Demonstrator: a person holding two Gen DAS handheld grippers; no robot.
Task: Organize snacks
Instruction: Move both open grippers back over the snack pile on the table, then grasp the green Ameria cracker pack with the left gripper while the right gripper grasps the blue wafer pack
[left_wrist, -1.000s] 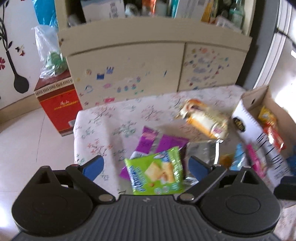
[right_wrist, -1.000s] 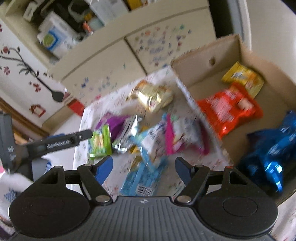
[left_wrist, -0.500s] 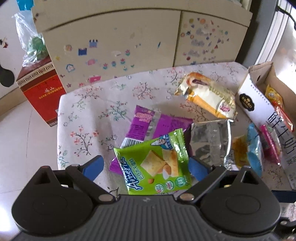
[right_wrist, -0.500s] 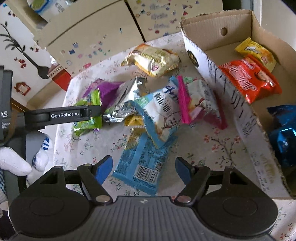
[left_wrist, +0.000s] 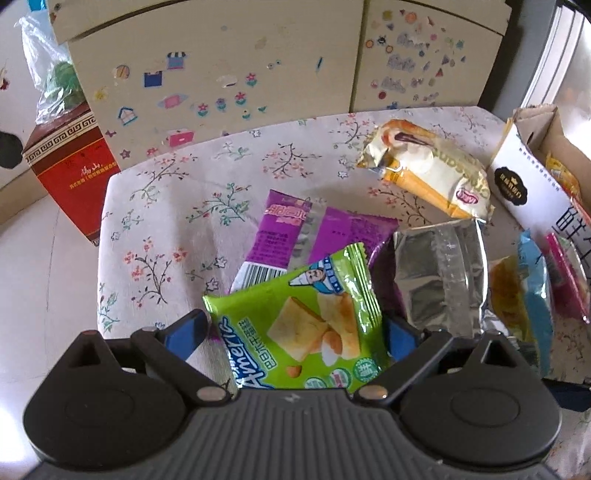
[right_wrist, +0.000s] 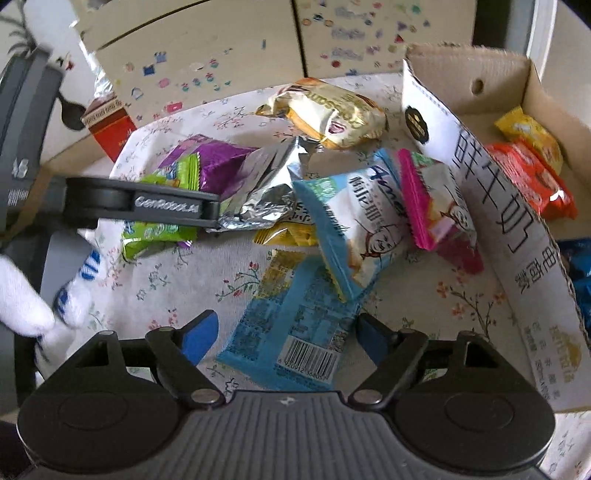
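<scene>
We saw the green snack packet (left_wrist: 299, 332), glossy with cracker squares printed on it, lying between the spread fingers of our left gripper (left_wrist: 295, 334), neither blue pad (left_wrist: 184, 332) clearly pressing it. It rested on a purple packet (left_wrist: 284, 232) near the left front edge of the floral-clothed table (left_wrist: 166, 206), with a silver foil packet (left_wrist: 439, 273) just beside it. Our right gripper (right_wrist: 284, 332) stood open too, straddling a light blue barcode packet (right_wrist: 295, 332) near the table's front edge. A blue-and-white packet (right_wrist: 351, 218) and a pink one (right_wrist: 432, 206) leaned by the cardboard box (right_wrist: 491, 221) at the right edge. Bare cloth lay open along the back left corner, behind the purple packet.
</scene>
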